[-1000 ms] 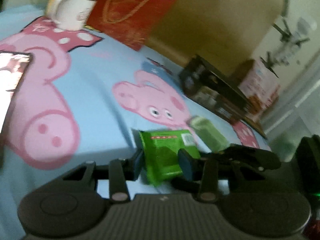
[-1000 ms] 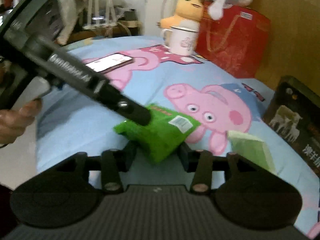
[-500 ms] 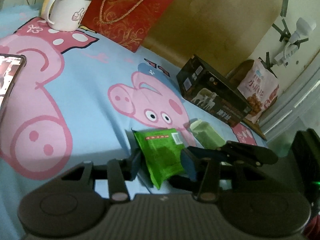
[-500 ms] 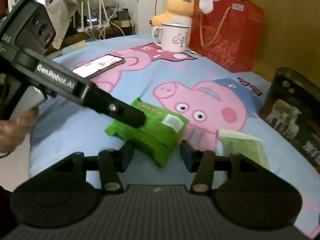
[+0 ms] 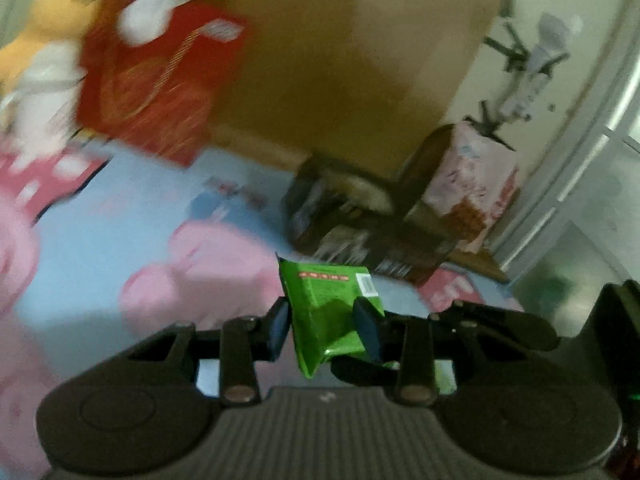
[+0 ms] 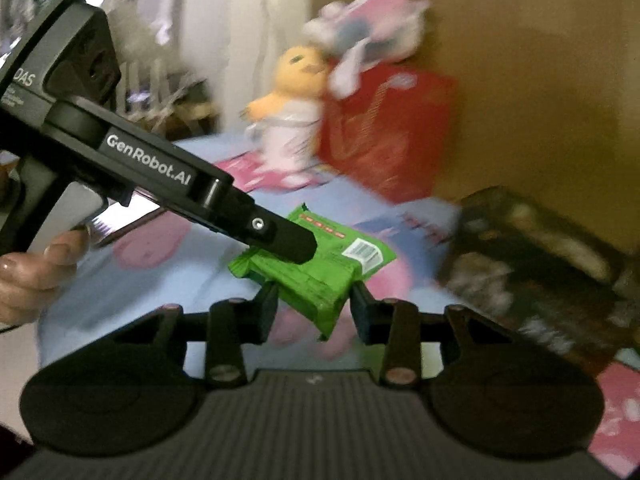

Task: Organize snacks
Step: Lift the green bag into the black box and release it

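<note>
A green snack packet (image 5: 324, 300) hangs in the air above the blue cartoon sheet (image 5: 120, 232). My left gripper (image 5: 322, 326) has the packet between its pads, and its jaws are closing on it. In the right wrist view the same packet (image 6: 320, 272) sits between the pads of my right gripper (image 6: 314, 304), whose jaws are also closing on it. A left gripper finger (image 6: 288, 240) lies across the packet's top there. The right gripper's fingers (image 5: 500, 328) reach in from the right in the left wrist view.
A dark printed box (image 5: 360, 232) lies just behind the packet, with a pink-and-white snack bag (image 5: 472, 184) behind it. A red gift bag (image 5: 160, 92), a yellow plush toy (image 6: 296, 76) and a white mug (image 6: 288, 140) stand along the brown headboard (image 5: 360, 60). A hand (image 6: 32, 276) grips the left handle.
The green packet has come up off the sheet with both grippers. Both pairs of jaws have narrowed around it. The pale green packet has dropped out of view.
</note>
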{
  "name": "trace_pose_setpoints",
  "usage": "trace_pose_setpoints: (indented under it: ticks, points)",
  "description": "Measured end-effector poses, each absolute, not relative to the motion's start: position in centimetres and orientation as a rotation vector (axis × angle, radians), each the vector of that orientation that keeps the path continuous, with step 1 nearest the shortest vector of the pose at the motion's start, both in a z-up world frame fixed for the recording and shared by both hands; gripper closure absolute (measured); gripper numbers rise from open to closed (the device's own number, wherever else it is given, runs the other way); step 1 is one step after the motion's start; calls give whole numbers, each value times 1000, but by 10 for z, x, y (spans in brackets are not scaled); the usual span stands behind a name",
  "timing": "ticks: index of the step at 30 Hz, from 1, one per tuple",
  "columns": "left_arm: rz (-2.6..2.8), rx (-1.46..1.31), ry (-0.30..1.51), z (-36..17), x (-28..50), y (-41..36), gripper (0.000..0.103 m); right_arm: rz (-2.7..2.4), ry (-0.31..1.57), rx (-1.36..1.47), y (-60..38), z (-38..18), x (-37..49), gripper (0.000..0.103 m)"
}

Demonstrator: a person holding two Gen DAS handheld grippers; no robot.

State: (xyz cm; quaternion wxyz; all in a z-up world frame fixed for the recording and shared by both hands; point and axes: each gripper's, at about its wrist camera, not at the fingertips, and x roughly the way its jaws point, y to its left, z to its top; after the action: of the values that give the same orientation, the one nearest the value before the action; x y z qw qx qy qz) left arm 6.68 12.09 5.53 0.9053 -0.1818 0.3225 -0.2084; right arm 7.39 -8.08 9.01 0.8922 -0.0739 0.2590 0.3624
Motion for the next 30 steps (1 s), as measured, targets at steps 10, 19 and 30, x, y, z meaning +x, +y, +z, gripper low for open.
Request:
trace_pose_setpoints:
  ticks: [10,19,30]
  points:
    - [-549,-266,643,89,177,31,67,553,518,-92,-157,110,155,61]
    - [-373,-173,684,72,244,-1,62,524,632,28,-165,81,232,57]
    - [-371,-205,614,81,187,36,55,565,574,154,-196,93,163,56]
